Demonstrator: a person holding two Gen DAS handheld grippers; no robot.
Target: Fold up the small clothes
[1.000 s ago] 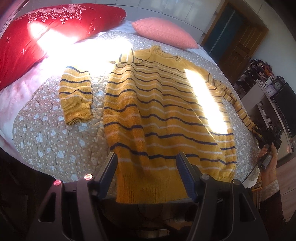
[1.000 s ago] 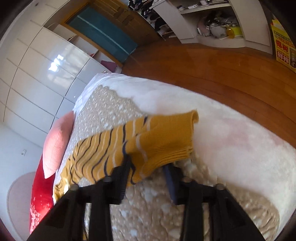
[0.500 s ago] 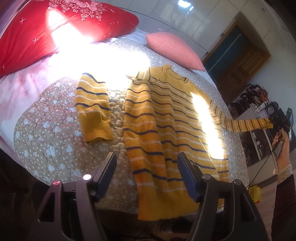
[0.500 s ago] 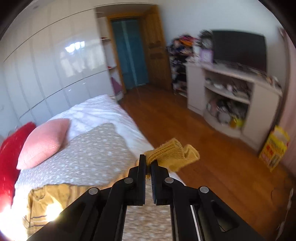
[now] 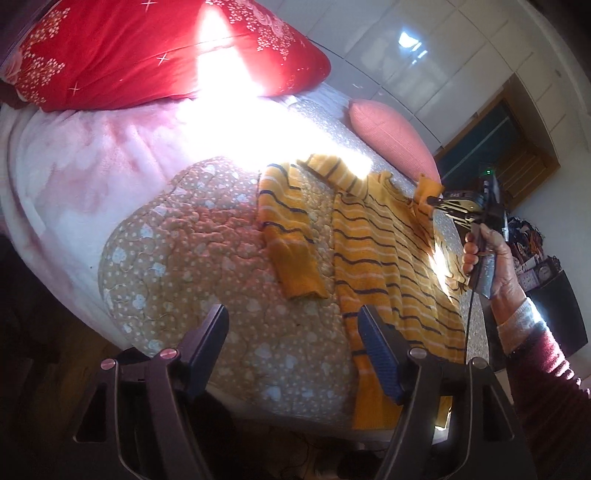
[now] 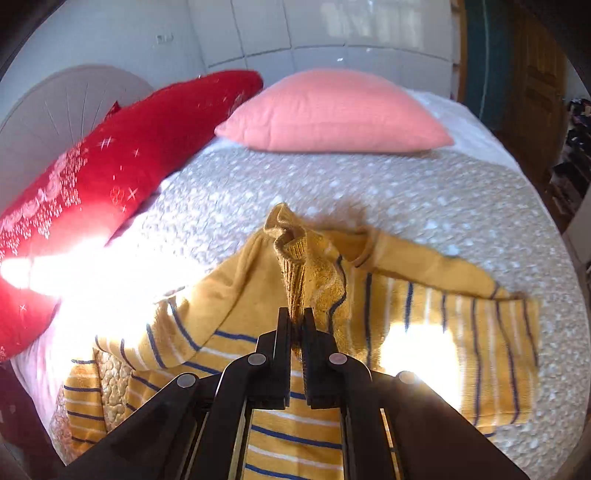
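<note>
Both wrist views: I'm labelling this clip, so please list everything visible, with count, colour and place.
sweater: one, yellow with navy and white stripes, flat on the quilt, one sleeve lying folded beside the body.
sleeve cuff: one, yellow, lifted over the sweater's chest.
quilt: one, beige with white dots, covering the bed.
red pillow: one, at the bed's head.
pink pillow: one, beside the red one.
wardrobe doors: white, glossy, behind the bed.
left gripper: open, above the quilt's near edge.
right gripper: shut on the cuff.
right hand: holds the right gripper's handle.

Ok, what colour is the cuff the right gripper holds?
Plain mustard yellow cuff, no stripes; right wrist view shows it best.
</note>
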